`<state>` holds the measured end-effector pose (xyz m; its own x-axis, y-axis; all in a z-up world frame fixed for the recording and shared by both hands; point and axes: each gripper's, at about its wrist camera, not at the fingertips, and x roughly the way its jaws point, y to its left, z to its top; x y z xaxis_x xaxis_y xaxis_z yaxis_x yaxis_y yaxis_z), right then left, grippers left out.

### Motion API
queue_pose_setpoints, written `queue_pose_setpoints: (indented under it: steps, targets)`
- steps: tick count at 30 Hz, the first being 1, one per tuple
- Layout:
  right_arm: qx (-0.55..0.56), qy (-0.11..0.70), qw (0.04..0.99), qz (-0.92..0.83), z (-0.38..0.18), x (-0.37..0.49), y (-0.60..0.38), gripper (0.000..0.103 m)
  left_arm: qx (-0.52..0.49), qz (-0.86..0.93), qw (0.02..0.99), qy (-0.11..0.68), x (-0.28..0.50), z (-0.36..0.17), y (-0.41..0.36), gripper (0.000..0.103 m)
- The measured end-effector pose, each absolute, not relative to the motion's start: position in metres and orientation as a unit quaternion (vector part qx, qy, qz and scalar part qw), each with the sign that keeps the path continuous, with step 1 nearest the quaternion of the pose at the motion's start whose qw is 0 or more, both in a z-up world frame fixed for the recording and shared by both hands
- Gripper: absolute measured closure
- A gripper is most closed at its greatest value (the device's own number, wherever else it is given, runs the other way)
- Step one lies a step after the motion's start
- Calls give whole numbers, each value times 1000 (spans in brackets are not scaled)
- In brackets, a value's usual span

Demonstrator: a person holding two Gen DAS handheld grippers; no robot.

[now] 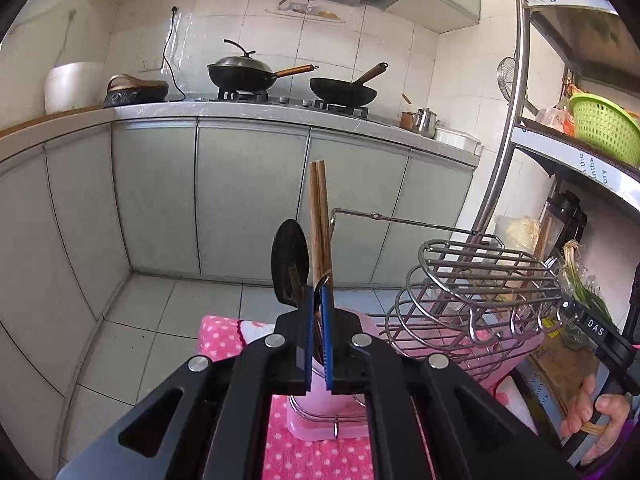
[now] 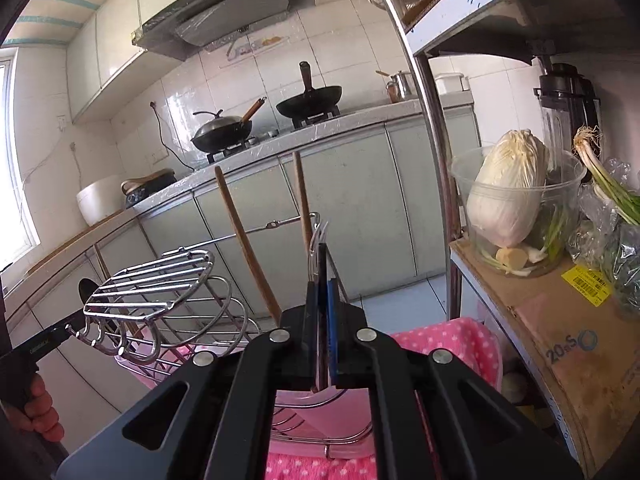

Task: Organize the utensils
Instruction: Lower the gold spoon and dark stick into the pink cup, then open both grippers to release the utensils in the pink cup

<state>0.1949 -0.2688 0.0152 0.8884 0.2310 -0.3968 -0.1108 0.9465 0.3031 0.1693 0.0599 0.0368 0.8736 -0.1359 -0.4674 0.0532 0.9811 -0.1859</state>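
The left gripper (image 1: 319, 300) pinches a dark spoon (image 1: 289, 266), bowl up, over the pink utensil holder (image 1: 320, 412) below it; wooden chopsticks (image 1: 319, 216) rise just behind. The right gripper (image 2: 321, 280) clamps a metal fork (image 2: 319, 242) above the same holder, wire rack (image 2: 160, 280) to its left.

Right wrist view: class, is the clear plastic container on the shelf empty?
No. The clear plastic container holds a whole napa cabbage standing upright inside it, with vegetable scraps at the bottom.
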Motion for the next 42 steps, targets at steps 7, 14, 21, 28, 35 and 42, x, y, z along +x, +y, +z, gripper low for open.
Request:
queue_pose_setpoints:
  steps: [7, 14, 21, 28, 35, 42]
  targets:
    - [124, 254, 954, 96, 23, 211, -261, 98, -114, -75, 954, 268, 199, 37, 58, 98]
    - [129, 277, 946, 103, 16, 211, -259, 97, -118, -74, 951, 278, 201, 32, 50, 93]
    - [111, 296, 942, 113, 14, 207, -250, 94, -104, -72, 954, 272, 192, 36, 41, 73]
    - [91, 292, 945, 112, 20, 197, -244, 68, -111, -68, 953, 273, 187, 40, 41, 71]
    - [85, 294, 945, 111, 24, 189, -244, 67, -106, -72, 955, 266, 180, 46, 37, 59]
    - [76, 290, 947, 117, 32, 178, -242, 60, -110, -71, 956, 261, 173, 52, 40, 59]
